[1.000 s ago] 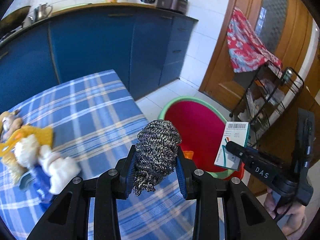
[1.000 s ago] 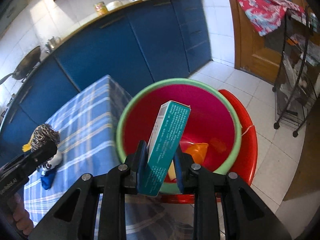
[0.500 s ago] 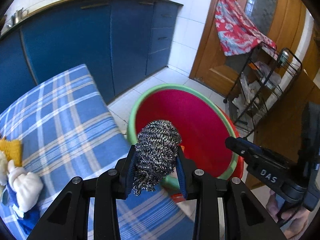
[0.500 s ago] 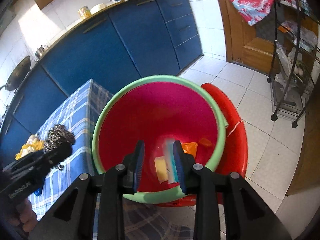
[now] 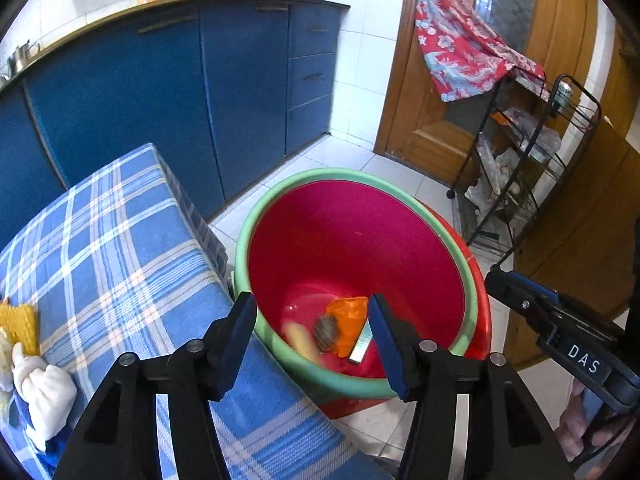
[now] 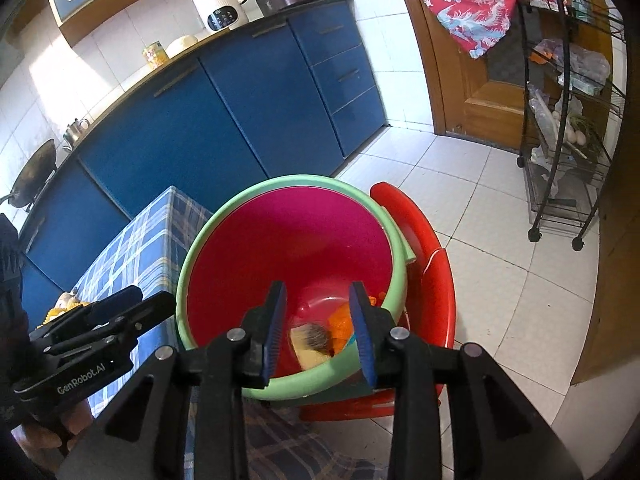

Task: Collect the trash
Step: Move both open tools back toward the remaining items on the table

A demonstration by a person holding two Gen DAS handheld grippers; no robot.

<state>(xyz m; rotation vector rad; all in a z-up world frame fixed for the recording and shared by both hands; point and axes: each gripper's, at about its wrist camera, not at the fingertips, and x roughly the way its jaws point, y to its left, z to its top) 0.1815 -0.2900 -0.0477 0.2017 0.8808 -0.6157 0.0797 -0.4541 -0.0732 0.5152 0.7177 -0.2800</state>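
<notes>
A red basin with a green rim (image 5: 440, 232) (image 6: 280, 192) stands on a red stool (image 6: 436, 280) beside the table. The steel wool scourer (image 5: 326, 330) (image 6: 316, 336) is blurred, down inside the basin by an orange wrapper (image 5: 348, 316), a yellow piece (image 5: 300, 340) and the small box (image 5: 362, 346). My left gripper (image 5: 312, 332) is open and empty above the basin's near rim. My right gripper (image 6: 318, 328) is open and empty above the basin too.
The table has a blue plaid cloth (image 5: 120, 260), with a white wad (image 5: 44, 392) and a yellow item (image 5: 20, 328) at its left. Blue cabinets (image 5: 160, 92) stand behind. A black wire rack (image 6: 568, 120) and a wooden door (image 5: 420, 120) are at the right.
My left gripper opened and the scourer dropped into the basin. My right gripper let go of the box a moment earlier and is now wider open.
</notes>
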